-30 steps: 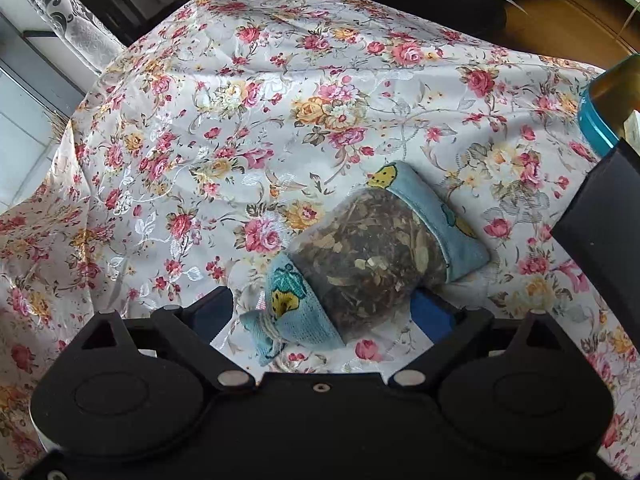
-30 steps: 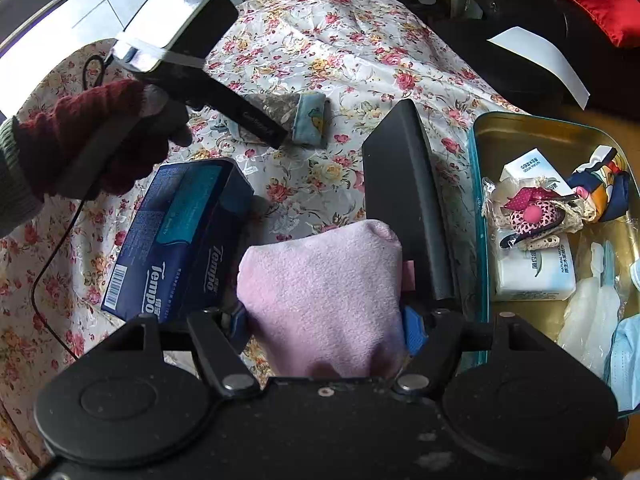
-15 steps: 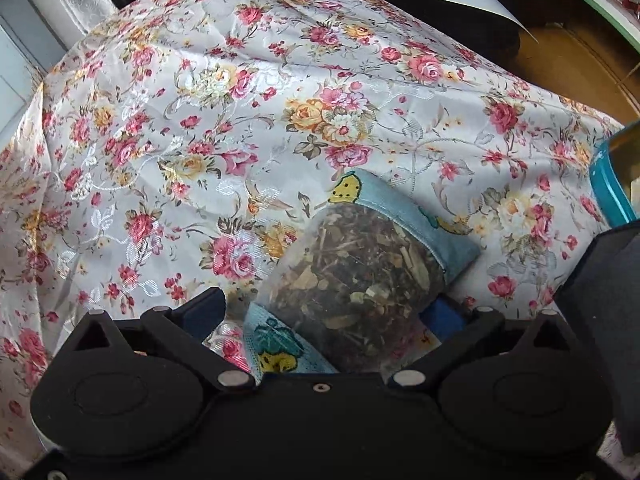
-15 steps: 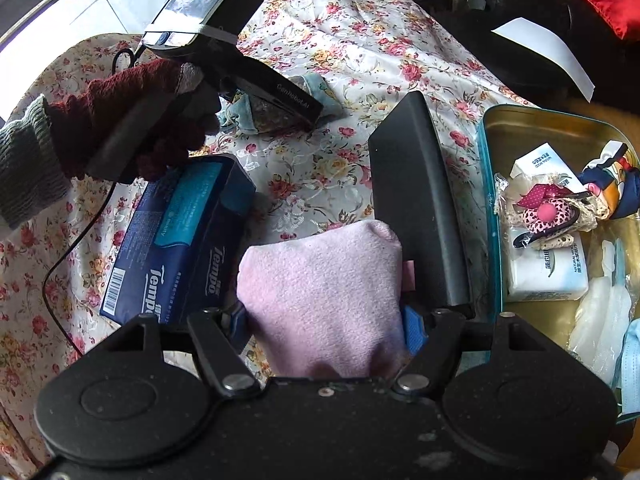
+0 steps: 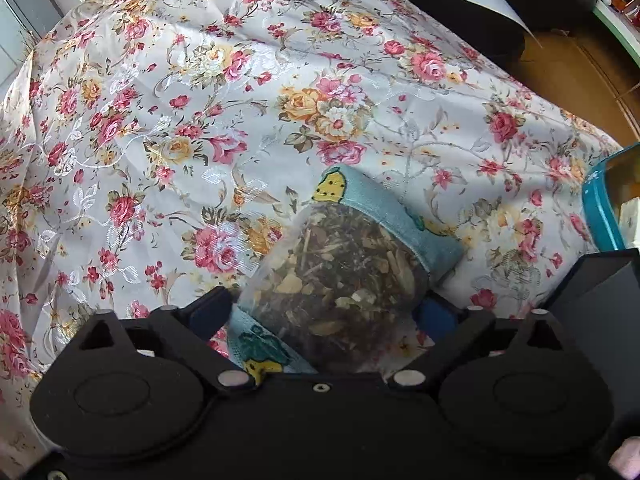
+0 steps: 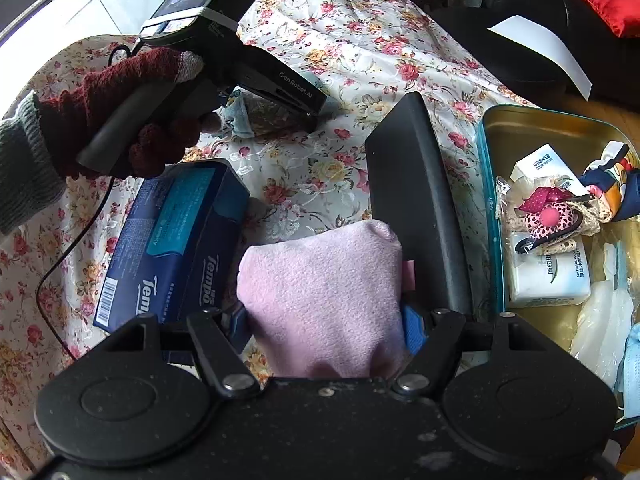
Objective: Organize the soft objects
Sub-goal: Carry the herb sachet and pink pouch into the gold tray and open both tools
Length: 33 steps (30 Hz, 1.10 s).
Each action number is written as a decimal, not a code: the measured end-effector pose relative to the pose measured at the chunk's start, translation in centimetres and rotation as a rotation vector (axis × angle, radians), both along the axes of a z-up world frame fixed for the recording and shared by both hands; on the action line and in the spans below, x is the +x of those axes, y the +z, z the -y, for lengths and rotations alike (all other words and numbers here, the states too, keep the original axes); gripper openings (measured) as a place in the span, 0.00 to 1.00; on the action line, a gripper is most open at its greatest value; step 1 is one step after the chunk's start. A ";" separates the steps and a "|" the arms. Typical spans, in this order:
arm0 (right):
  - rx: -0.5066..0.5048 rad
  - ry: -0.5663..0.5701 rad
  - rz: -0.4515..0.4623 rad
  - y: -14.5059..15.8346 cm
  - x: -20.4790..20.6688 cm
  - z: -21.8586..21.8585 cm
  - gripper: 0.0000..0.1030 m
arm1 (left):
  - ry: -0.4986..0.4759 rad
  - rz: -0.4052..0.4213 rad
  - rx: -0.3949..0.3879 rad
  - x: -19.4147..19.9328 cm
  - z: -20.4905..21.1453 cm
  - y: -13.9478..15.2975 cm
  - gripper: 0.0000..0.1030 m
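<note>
- Closing on the herb sachet is the step I judge to be in hand: my left gripper points steeply down over it where it lies on the floral tablecloth.
- Left jaws have just been narrowing from wide. The sachet sits between them, and the pads look to be at its sides, but I cannot confirm that they press on it.
- My right gripper holds a pink plush cloth, clamped at a medium width, just beside the open teal tin.
- That tin already contains tissue packs and other soft items. A Tempo tissue box lies on the tablecloth.
- Next move, in my judgement: finish the squeeze on the sachet, lift it clear and carry it to the tin, while the right places the cloth inside.
</note>
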State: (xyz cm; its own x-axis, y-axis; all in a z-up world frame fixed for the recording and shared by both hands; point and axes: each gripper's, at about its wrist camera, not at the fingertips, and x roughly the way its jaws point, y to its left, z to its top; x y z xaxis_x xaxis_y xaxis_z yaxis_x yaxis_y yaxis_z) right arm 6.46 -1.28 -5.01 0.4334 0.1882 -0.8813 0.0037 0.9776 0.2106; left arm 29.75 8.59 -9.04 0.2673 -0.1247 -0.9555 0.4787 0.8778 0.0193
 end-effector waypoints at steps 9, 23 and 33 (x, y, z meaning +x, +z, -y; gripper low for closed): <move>-0.034 -0.006 0.018 0.0 0.1 0.0 0.68 | 0.012 0.096 0.002 -2.9 1.2 2.8 0.51; -0.045 -0.005 0.033 0.5 -1.2 0.2 0.68 | 0.130 0.137 -0.014 -9.6 -0.2 10.0 0.51; 0.008 -0.046 0.047 1.7 -3.6 1.3 0.68 | 0.139 0.113 -0.103 -16.0 -1.0 12.7 0.51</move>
State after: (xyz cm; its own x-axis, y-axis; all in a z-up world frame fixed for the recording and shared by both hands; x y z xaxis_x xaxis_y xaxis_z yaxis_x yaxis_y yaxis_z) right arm 2.88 -2.62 -3.27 0.4825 0.1736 -0.8585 0.0390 0.9749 0.2190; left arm 13.70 9.57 3.68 0.3937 -0.1745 -0.9025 0.3524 0.9355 -0.0272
